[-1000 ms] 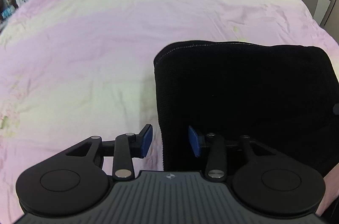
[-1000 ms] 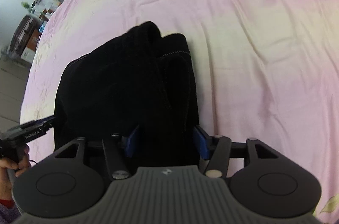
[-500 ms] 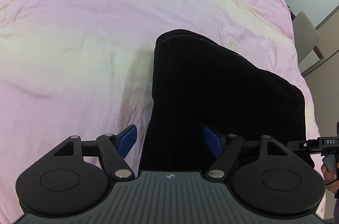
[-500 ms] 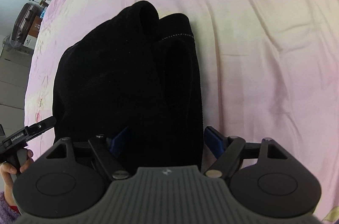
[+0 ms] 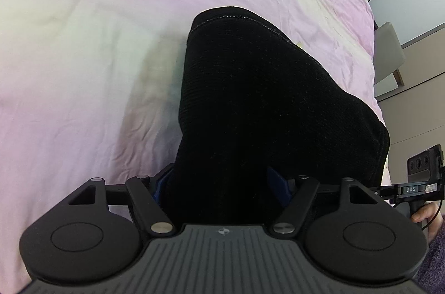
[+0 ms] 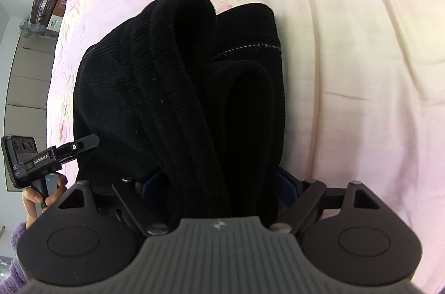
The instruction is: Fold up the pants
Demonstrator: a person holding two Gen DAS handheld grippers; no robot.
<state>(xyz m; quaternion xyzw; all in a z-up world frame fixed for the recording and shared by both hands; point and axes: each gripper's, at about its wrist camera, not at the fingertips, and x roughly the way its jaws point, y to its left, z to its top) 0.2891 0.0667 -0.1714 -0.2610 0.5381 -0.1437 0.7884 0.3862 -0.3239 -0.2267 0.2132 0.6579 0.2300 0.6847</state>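
A: Where are the pants?

B: Black pants (image 5: pixel 267 110) lie folded in a thick bundle on the pink bedspread (image 5: pixel 83 57), near its edge. From the right wrist view the stacked layers (image 6: pixel 178 88) bulge, not flat.

A: Tools?

B: Left gripper (image 5: pixel 222 187): jaws wide but closing, the bundle's near end between the blue pads, no squeeze visible. Right gripper (image 6: pixel 219 184): jaws opening, fabric between them too, nothing pinched.

A: Step?

B: Looks like setting up a grab on the near edge for the last fold, or a tidy. Judgement only.

A: Next move needs?

B: Both pads catching all layers together, else the top fold slides off.
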